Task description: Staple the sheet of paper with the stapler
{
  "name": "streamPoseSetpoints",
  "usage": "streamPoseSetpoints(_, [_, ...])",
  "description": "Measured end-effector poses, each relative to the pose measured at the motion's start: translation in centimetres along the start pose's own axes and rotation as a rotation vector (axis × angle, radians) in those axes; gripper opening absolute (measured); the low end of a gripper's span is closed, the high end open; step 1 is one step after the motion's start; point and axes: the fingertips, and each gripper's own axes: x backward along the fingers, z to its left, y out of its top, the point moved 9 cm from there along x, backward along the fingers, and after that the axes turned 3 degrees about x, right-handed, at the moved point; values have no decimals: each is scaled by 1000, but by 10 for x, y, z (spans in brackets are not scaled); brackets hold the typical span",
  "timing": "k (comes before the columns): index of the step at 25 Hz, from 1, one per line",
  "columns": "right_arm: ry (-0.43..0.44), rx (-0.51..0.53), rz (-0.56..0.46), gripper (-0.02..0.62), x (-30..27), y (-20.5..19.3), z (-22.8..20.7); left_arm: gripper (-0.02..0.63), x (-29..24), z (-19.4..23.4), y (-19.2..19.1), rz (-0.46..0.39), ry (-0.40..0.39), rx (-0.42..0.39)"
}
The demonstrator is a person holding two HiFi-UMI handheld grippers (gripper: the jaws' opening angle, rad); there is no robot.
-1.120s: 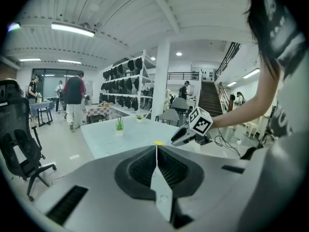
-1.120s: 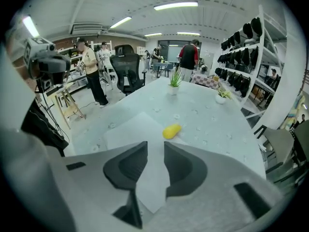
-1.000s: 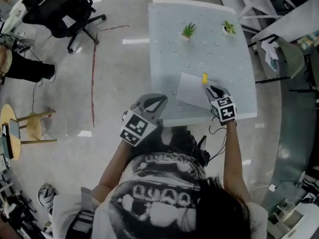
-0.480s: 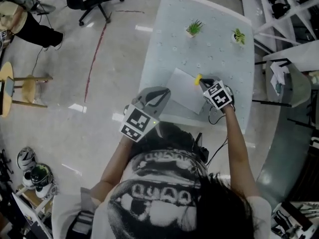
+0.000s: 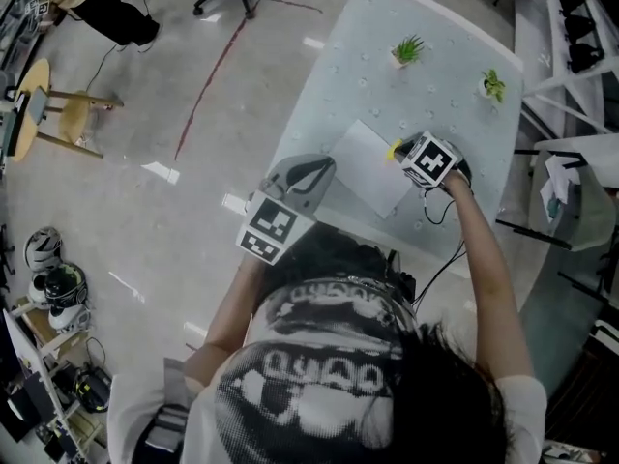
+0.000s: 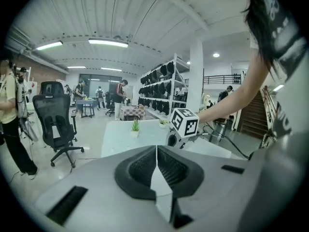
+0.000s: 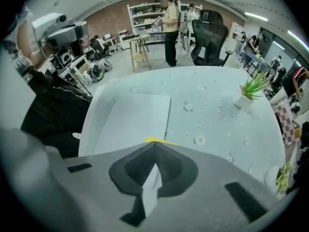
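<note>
A white sheet of paper point(image 5: 363, 167) lies on the pale table point(image 5: 435, 75), near its front edge. A small yellow stapler point(image 5: 395, 150) sits at the sheet's right edge. My right gripper point(image 5: 403, 153) points steeply down right over it. In the right gripper view its jaws point(image 7: 154, 146) are shut, with only a yellow sliver of the stapler point(image 7: 157, 140) showing past the tips and the paper point(image 7: 133, 117) beyond. I cannot tell whether the tips touch it. My left gripper point(image 5: 317, 169) hovers shut and empty at the table's near left edge, just short of the sheet. Its jaws point(image 6: 156, 150) meet in the left gripper view.
Two small potted plants point(image 5: 408, 49) point(image 5: 494, 85) stand at the table's far side. A wooden stool point(image 5: 58, 114) and helmets point(image 5: 53, 278) are on the floor to the left. White racks point(image 5: 571, 27) line the right side.
My right gripper has come down onto the stapler and rolled, so its marker cube now faces up. Its jaws have shut. My left gripper has drifted toward the table's edge.
</note>
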Motion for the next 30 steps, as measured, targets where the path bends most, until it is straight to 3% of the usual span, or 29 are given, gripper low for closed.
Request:
streamPoseSetpoints(7, [-5,-7,17,3,-5,-1,-5,6,-25,-2,-4,4,24,13])
streamPoseSetpoints(19, [65,15,132,3,-8,14,-9,6,-60,-20,2,22,-76,2])
streamPoseSetpoints(30, [32,27,171,0,-12,23,-3,6,-61,-12,7,7,-58,-1])
